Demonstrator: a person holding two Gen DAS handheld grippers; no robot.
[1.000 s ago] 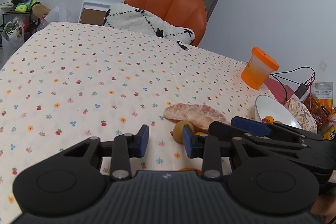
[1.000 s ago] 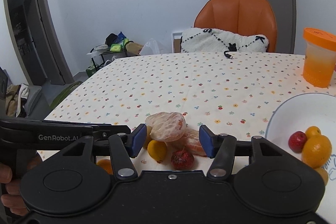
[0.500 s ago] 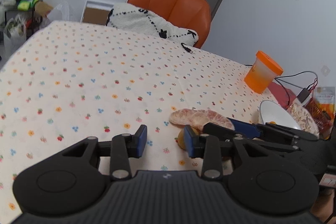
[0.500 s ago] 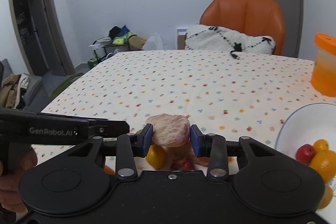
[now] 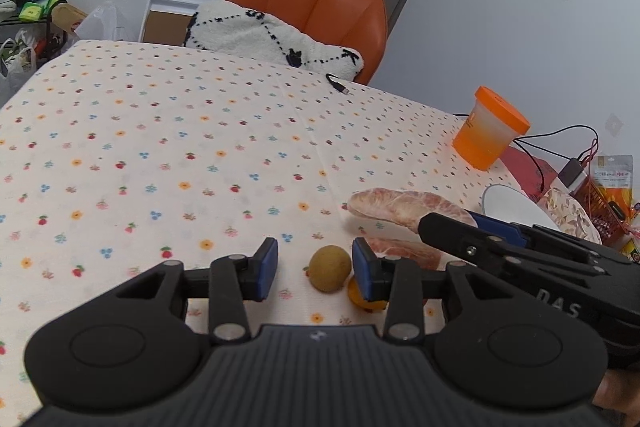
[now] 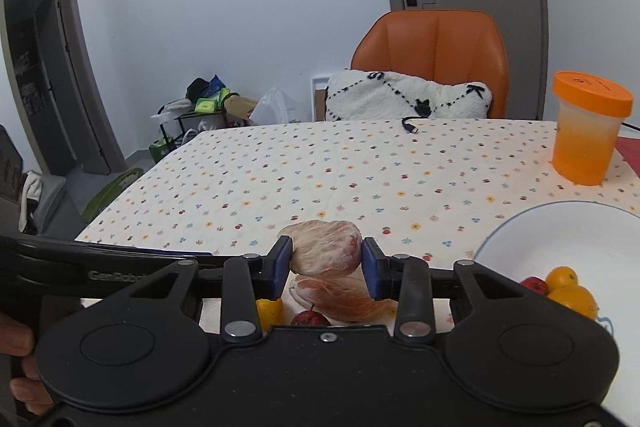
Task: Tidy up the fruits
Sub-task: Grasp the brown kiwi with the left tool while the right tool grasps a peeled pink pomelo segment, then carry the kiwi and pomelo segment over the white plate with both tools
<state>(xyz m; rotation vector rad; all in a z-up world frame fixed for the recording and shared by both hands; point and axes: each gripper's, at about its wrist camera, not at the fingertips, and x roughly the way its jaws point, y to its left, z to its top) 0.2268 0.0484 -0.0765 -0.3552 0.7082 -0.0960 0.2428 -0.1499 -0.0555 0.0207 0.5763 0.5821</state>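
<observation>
The right gripper (image 6: 326,261) pinches a peeled pomelo segment (image 6: 325,247) between its blue pads (image 6: 283,265), both pads pressed against the flesh on either side. The segment sits at the fingertips, its long axis running straight away from the camera along the fingers, as the left wrist view shows: there the same piece (image 5: 404,209) stretches leftward out of the right gripper's tip. It looks lifted clear of the tablecloth (image 6: 360,163), though the contact underneath is hidden.

Just below and behind the held piece lies a second pomelo segment (image 6: 336,293) on the cloth, with a small yellow fruit (image 6: 269,311) beside the left finger and a red fruit (image 6: 310,318) near the gripper body.

The relation that matters is the white bowl (image 6: 568,231), which lies to the right of the right fingers and close by, already holding an orange (image 6: 574,301), a smaller orange fruit (image 6: 561,277) and a red one (image 6: 534,285). The likely move is a short sideways carry to the right, over the rim, before releasing.

The left gripper (image 5: 315,269) has its fingers spread, holding nothing. A small round yellow-brown fruit (image 5: 331,268) rests on the cloth between them, nearer the right pad, and an orange fruit (image 5: 362,301) is partly hidden behind that pad. The left hand is thus the nearer one for these.
</observation>
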